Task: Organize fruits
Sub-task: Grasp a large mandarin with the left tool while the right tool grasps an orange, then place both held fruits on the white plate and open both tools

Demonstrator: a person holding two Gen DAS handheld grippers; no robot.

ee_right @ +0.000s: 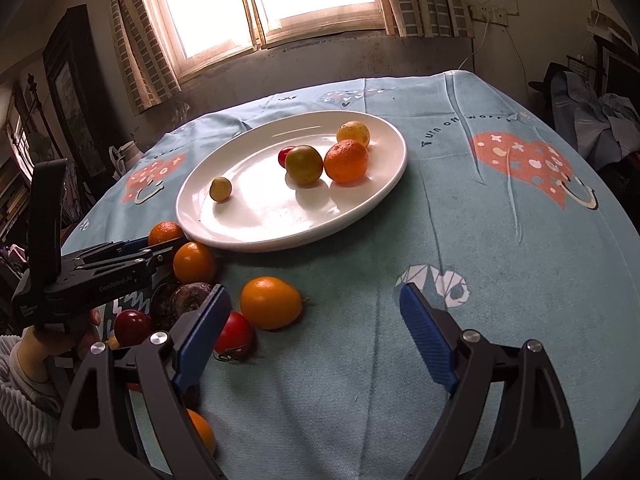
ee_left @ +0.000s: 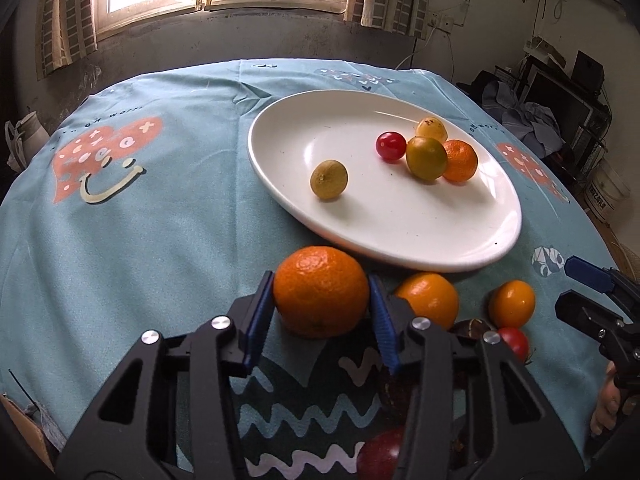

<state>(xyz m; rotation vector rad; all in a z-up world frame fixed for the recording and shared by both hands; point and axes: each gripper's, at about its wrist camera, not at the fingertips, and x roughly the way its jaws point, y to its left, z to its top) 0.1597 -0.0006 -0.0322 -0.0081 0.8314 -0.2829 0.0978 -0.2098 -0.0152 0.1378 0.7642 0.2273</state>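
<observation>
A white oval plate [ee_left: 400, 236] [ee_right: 248, 232] holds several small fruits: a yellow-green one [ee_left: 329, 179], a red tomato [ee_left: 390, 145], a green-orange one [ee_left: 426, 157], a mandarin [ee_left: 461, 161] and a yellow one [ee_left: 431, 129]. My left gripper [ee_left: 320, 312] is shut on a large orange [ee_left: 321, 291] just in front of the plate's near rim, low over the cloth. My right gripper [ee_right: 316, 320] is open and empty above bare cloth; it shows at the right edge of the left wrist view [ee_left: 592, 292].
Loose fruit lies on the blue tablecloth [ee_right: 460, 220] by the plate: oranges [ee_left: 428, 300] [ee_left: 513, 303] [ee_right: 270, 302], a red tomato [ee_right: 235, 335], dark passion fruits [ee_right: 188, 300] and a red plum [ee_right: 132, 327]. The table edge curves off on every side.
</observation>
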